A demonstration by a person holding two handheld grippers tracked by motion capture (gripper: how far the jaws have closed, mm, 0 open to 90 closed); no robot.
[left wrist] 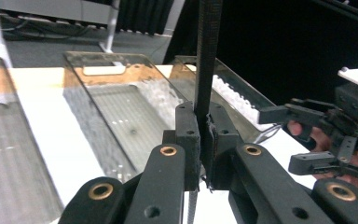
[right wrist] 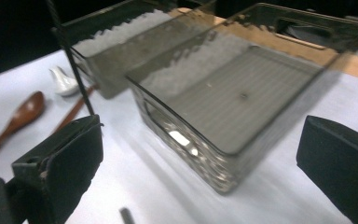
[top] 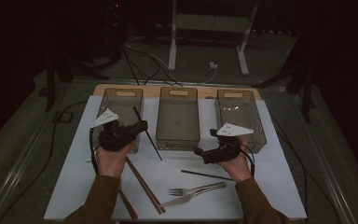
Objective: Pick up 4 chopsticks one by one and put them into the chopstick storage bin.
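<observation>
My left gripper (top: pixel 141 127) (left wrist: pixel 204 127) is shut on a black chopstick (top: pixel 148 136) (left wrist: pixel 208 65), lifted over the near end of the left clear bin (top: pixel 103 108). The stick slants from the bin down toward the mat, and in the right gripper view the same chopstick (right wrist: pixel 70 60) crosses the upper left. My right gripper (top: pixel 206 143) (right wrist: pixel 205 177) stands open with nothing between its pads, facing the middle bin (top: pixel 178 93) (right wrist: pixel 233 102). It also appears in the left gripper view, the right gripper (left wrist: pixel 303 135) with jaws apart. A second black chopstick (top: pixel 206 175) lies on the mat under the right hand.
A third clear bin (top: pixel 256 114) stands at the back right. A fork (top: pixel 196 189) and another metal utensil (top: pixel 179 201) lie near the front edge, with brown chopsticks (top: pixel 143 185) to their left. A wooden spoon (right wrist: pixel 24 114) and a white rest (right wrist: pixel 64 80) lie left of the bins.
</observation>
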